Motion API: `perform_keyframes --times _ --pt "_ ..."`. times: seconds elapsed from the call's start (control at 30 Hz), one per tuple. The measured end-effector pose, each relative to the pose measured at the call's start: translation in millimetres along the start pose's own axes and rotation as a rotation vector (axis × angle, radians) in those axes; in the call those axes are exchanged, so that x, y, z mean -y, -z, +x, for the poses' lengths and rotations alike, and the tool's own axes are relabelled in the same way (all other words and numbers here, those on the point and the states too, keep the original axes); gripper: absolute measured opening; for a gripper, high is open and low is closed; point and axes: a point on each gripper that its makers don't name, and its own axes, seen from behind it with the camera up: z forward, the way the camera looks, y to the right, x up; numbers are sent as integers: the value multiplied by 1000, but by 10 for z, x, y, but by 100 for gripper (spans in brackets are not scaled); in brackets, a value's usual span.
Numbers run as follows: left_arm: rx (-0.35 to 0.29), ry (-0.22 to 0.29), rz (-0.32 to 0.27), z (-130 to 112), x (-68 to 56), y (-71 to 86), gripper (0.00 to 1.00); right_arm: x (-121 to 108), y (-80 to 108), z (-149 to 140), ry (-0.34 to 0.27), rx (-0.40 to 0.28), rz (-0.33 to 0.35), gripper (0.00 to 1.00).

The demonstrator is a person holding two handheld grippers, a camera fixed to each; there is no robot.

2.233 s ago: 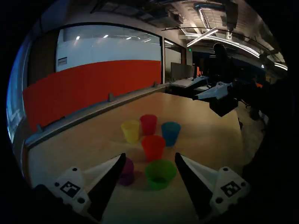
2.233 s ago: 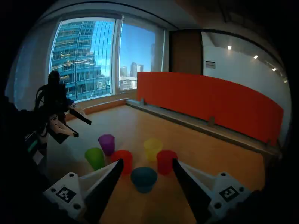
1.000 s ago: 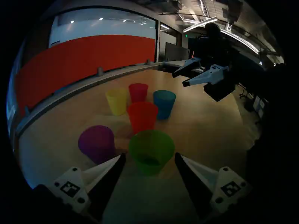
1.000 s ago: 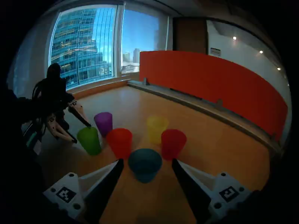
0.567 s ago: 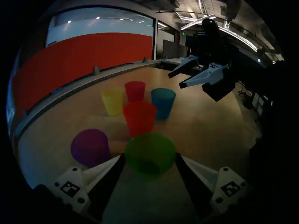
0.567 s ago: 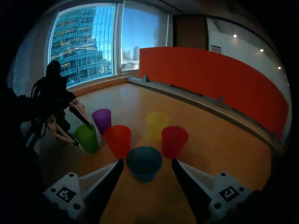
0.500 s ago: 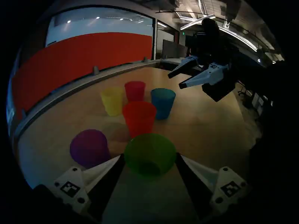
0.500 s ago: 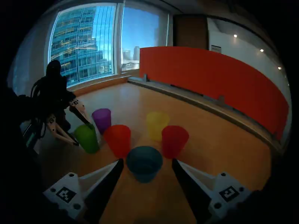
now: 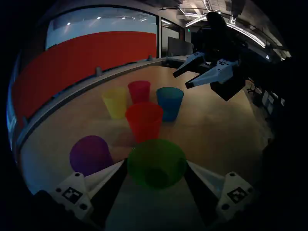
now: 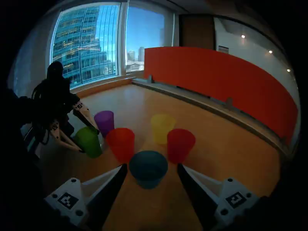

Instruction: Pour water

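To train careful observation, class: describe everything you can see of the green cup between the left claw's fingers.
The green cup is translucent plastic by its look, tapered, open-topped, upright on the wooden table. It stands between the fingers of the open left claw, next to the orange cup. Whether the fingers touch it cannot be told.

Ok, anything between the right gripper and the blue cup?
Nothing visible. The blue cup stands on the table just ahead of the right gripper and its open fingers; the orange cup and red cup stand beyond it, to either side.
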Motion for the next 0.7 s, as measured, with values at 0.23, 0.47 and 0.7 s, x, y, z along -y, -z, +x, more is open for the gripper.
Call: perform_keyframes --times 0.23,0.47,0.7 --pt "-3 3 -4 29 -20 -28 88 18 -29 -32 2 7 4 100" --pt "-6 -3 -2 41 -18 -35 88 44 -86 -98 4 22 10 100" --pt "-7 9 -8 46 -21 -22 88 69 -186 -190 9 44 13 100"
